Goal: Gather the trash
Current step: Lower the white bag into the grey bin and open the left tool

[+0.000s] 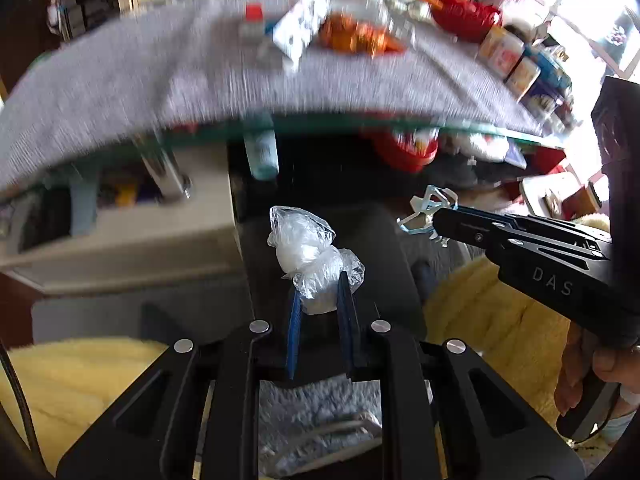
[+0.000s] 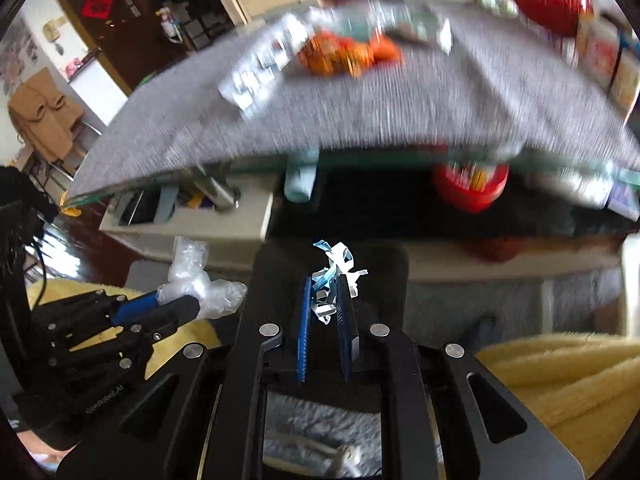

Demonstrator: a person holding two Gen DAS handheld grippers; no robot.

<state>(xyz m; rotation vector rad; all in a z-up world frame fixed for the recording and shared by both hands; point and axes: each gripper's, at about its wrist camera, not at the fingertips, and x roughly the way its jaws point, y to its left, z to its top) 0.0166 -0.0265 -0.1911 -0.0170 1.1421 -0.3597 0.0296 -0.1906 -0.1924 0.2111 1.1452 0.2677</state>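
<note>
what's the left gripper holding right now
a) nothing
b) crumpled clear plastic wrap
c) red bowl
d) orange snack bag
b: the left gripper is shut on a wad of clear plastic wrap, while the orange snack bag lies on the table.

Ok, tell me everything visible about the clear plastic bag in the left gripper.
The crumpled clear plastic bag looks thin, glossy and translucent, bunched into a whitish knotted wad. The left gripper pinches its lower end between blue-padded fingers, the rest sticking up beyond the tips. It hangs over a dark bin-like opening, touching nothing else.
</note>
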